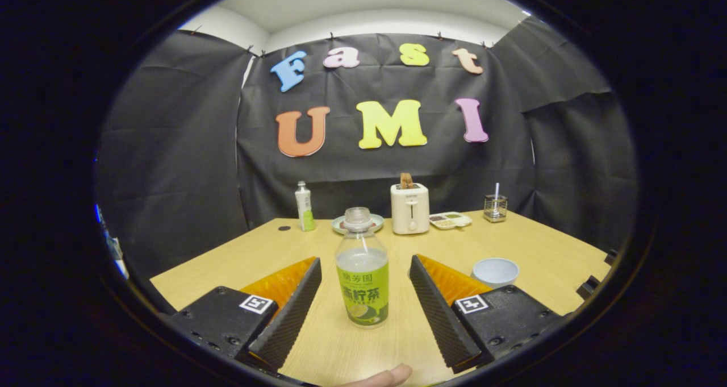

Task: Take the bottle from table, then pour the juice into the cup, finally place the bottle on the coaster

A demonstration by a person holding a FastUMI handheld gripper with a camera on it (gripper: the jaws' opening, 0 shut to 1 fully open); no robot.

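Note:
A clear juice bottle (362, 273) with a green label stands upright and uncapped on the wooden table (539, 245), between my two fingers. My gripper (363, 267) is open, with a gap on each side of the bottle; neither ribbed finger pad (295, 307) touches it. A pale blue cup (495, 271) sits on the table just beyond the right finger. A round pale green coaster (358, 223) lies farther back, straight behind the bottle and partly hidden by its neck.
At the back of the table stand a second green-labelled bottle (304, 206), a white toaster (409, 208) with bread in it, a small tray (450, 220) and a wire holder (495, 207). A dark cap (284, 228) lies back left. A fingertip (386, 377) shows below the fingers.

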